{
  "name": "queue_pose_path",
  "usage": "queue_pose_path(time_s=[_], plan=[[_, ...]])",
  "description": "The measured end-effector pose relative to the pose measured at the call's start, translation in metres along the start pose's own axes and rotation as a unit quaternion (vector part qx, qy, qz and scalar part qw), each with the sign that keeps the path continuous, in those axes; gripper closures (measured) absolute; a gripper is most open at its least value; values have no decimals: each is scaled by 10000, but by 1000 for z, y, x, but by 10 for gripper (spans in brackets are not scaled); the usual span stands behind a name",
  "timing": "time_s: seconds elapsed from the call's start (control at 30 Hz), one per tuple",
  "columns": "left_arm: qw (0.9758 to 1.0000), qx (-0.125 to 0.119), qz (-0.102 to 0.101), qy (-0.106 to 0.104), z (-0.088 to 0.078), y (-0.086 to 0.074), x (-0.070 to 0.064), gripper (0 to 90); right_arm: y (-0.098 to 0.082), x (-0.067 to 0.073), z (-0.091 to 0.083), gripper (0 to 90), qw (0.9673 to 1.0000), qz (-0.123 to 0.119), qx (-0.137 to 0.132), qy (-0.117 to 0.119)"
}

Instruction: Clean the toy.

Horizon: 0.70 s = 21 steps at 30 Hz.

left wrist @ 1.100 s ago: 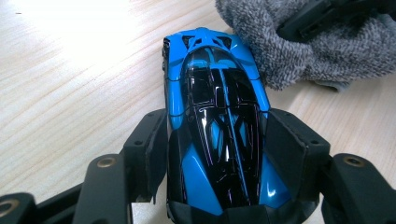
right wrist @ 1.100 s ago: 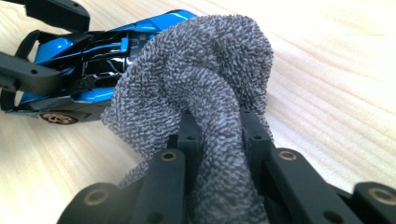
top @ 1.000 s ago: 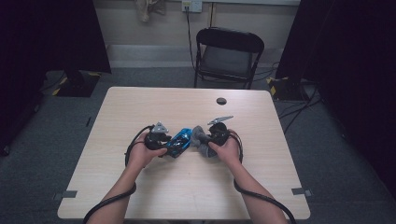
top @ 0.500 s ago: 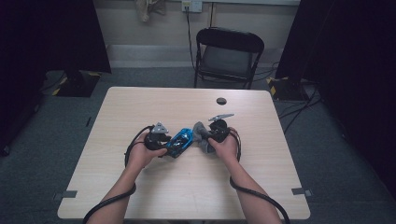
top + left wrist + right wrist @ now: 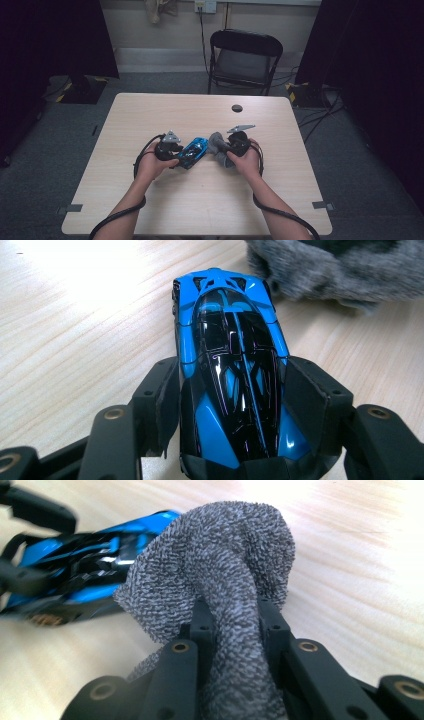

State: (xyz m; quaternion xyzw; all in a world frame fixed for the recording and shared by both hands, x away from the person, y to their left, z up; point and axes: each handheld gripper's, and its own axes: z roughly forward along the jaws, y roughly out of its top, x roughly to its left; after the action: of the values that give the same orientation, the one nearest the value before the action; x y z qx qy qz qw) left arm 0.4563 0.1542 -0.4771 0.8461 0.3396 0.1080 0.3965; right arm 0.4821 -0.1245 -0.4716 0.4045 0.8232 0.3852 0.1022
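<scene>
A blue and black toy car [image 5: 194,151] [image 5: 232,370] [image 5: 80,575] sits on the light wood table [image 5: 150,115], and my left gripper [image 5: 176,151] [image 5: 231,400] is shut on its sides, its nose pointing away from the jaws. My right gripper [image 5: 224,146] [image 5: 234,617] is shut on a bunched grey cloth [image 5: 218,144] [image 5: 225,570] [image 5: 340,267]. The cloth's free end stands close by the car's nose, just right of it in the high view; whether they touch I cannot tell.
A small black round object [image 5: 237,108] lies on the table's far side. A black folding chair [image 5: 245,57] stands beyond the far edge. Cables trail from both grippers off the near edge.
The right gripper and cloth have shifted only slightly. The left gripper and car have stayed put.
</scene>
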Motion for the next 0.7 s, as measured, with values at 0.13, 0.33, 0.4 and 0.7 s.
queue_pose_path(time_s=[0.13, 0.33, 0.4, 0.7], plan=[[10000, 3, -8, 5, 0, 0, 0, 403, -8, 11, -7, 750, 9996, -129, -7, 247], [10000, 11, -15, 24, 0, 0, -1, 403, -17, 36, -14, 749, 9976, -419, 60, 556], [10000, 17, -14, 32, 0, 0, -1, 403, -18, 44, -16, 749, 9966, -494, 66, 658], [10000, 14, 28, 82, -1, 0, -1, 403, -23, 74, -7, 749, 9924, -706, 176, 997]])
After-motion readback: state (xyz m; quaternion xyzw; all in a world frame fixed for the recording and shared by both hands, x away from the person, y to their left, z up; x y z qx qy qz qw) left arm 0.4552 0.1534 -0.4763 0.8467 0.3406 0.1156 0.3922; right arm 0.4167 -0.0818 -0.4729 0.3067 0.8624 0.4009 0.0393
